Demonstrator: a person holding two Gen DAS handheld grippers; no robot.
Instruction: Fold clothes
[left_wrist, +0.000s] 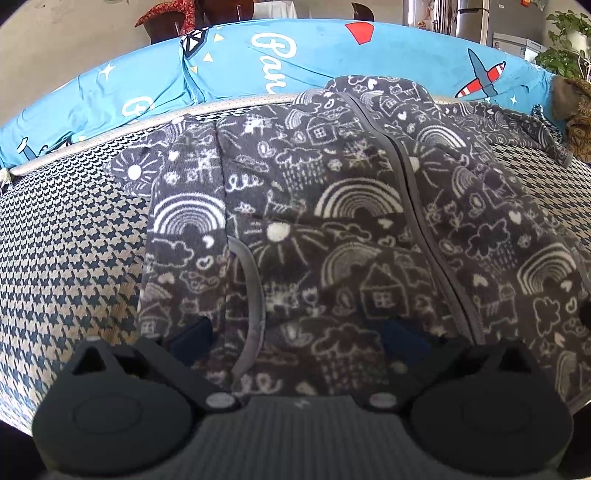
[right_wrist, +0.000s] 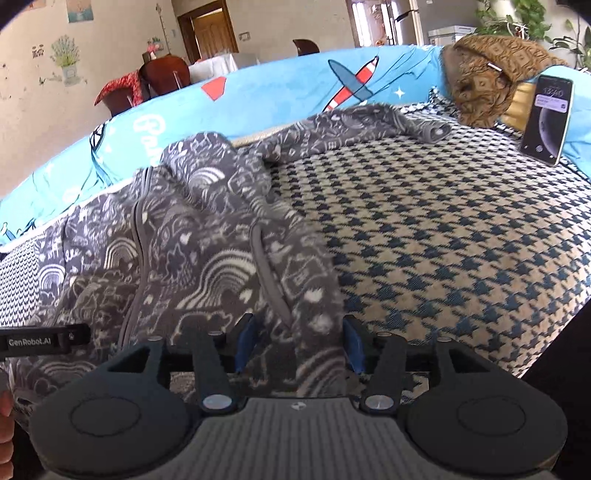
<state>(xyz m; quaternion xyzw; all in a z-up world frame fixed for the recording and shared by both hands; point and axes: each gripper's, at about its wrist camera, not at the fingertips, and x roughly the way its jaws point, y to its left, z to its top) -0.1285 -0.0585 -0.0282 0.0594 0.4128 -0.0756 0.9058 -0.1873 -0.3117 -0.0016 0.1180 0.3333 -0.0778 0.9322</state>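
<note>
The task's thing is a grey fleece zip jacket (left_wrist: 332, 206) printed with white doodles of rainbows, houses and clouds. It lies front-up and spread on a houndstooth-covered couch seat (right_wrist: 461, 229), its collar end toward a blue cartoon-print cover (left_wrist: 258, 59) at the back. One sleeve (right_wrist: 388, 122) trails out across the seat toward a brown patterned garment (right_wrist: 484, 85) and a propped phone (right_wrist: 546, 118). The zip (left_wrist: 417, 206) runs down the middle, closed as far as can be seen, and a curved pocket edge (left_wrist: 255, 280) shows on each front panel.

The left gripper (left_wrist: 299, 339) sits low over the hem with its blue-padded fingers (left_wrist: 192, 334) wide apart, fleece lying between them but not pinched. The right gripper (right_wrist: 297, 343) straddles the jacket's side edge near the hem, fingers (right_wrist: 245, 339) likewise apart, cloth between them and no squeeze visible.

The fleece looks thick, soft and light; it should drape and bunch rather than hold a crease, and its pile probably gives the pads good purchase, so slipping seems unlikely. The bulk means a fold may spring back unless pressed flat. The firmest places to take hold appear to be the bound hem and the side seams, where the layers are stitched together; pinching mid-panel would likely lift only the top layer. The loose sleeve will drag behind any lift.
</note>
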